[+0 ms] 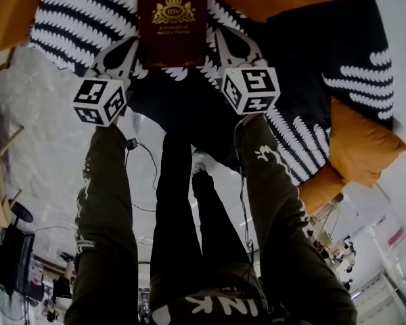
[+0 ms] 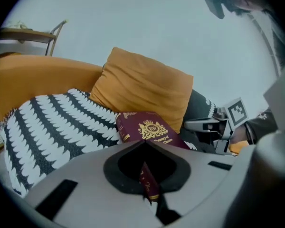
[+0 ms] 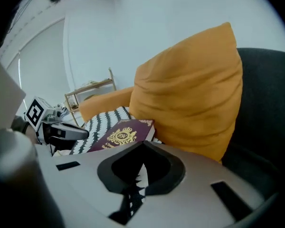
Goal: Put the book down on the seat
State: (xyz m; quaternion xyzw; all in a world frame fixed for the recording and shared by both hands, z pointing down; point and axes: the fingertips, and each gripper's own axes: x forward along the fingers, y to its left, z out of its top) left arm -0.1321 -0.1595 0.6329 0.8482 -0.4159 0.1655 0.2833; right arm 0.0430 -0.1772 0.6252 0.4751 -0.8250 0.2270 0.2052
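A maroon book (image 1: 170, 24) with a gold crest lies flat, cover up, on the seat's black-and-white leaf-patterned throw (image 1: 88, 19). My left gripper (image 1: 135, 45) is by the book's lower left corner and my right gripper (image 1: 218, 38) by its lower right corner. In the left gripper view the jaws (image 2: 145, 142) are shut, with the book (image 2: 149, 129) just beyond them and a maroon sliver showing through the slit. In the right gripper view the jaws (image 3: 143, 144) are also shut, the book (image 3: 121, 136) lying ahead of them. Neither gripper holds anything.
An orange cushion (image 2: 142, 87) leans behind the book, and more orange cushions (image 1: 362, 144) sit along the dark seat's right side. The person's legs and a shoe (image 1: 199, 162) stand before the seat. A cable (image 1: 145, 154) trails on the pale floor. A wooden frame (image 2: 33, 32) stands behind.
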